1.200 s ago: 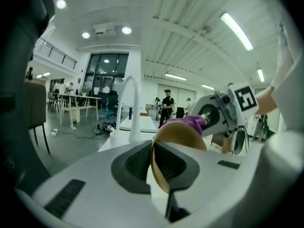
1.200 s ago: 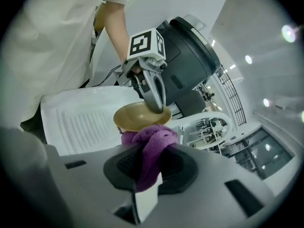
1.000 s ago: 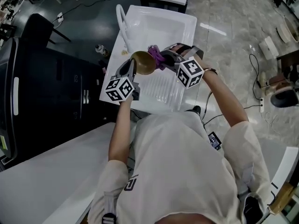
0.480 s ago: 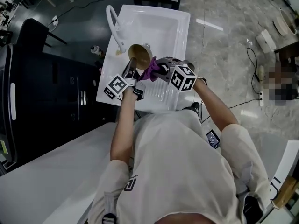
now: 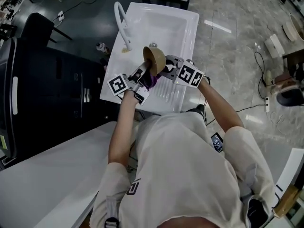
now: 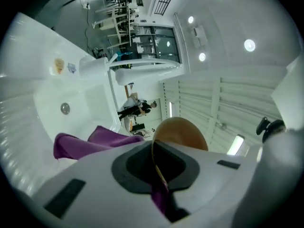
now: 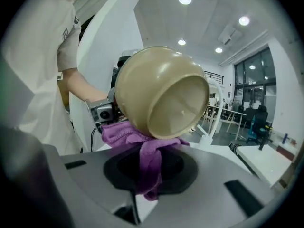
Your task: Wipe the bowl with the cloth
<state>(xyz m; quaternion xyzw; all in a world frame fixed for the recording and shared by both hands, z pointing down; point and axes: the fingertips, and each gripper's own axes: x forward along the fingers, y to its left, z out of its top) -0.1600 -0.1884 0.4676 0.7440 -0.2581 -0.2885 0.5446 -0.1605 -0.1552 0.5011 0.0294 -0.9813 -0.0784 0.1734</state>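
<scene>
The person in the pale shirt [image 5: 180, 175] is leaning over a white sink [image 5: 178, 27], working a gripper in each hand. The left gripper [image 6: 156, 164] is clamping the bowl [image 6: 183, 132] by its thin rim. Its jaws are almost together, with the edge standing on end between them. The right gripper [image 7: 149, 167] is pinching a bunched fold of the cloth [image 7: 147, 151]. The rest of the cloth is spilling past its fingertips and pressing up against the bowl's rim just beyond them.

The bowl is smooth, rounded and matte tan. It is being held up clear of the sink and tipped on its side, its mouth facing the right gripper. The cloth is purple, soft and fuzzy, crumpling into loose folds.

The left gripper view is showing only the bowl's brown outer curve past its fingers, a flap of cloth off to one side, and a purple sliver in the jaw gap. The right gripper view alone is showing the pale hollow inside. The head view is showing the bowl sitting between both sets of fingertips, above the ribbed drainboard [image 5: 168, 93].

Farther out, the basin's round drain [image 6: 65, 108] is showing. So are the curved white faucet [image 5: 121, 25] and the glossy grey floor [image 5: 228, 23].
</scene>
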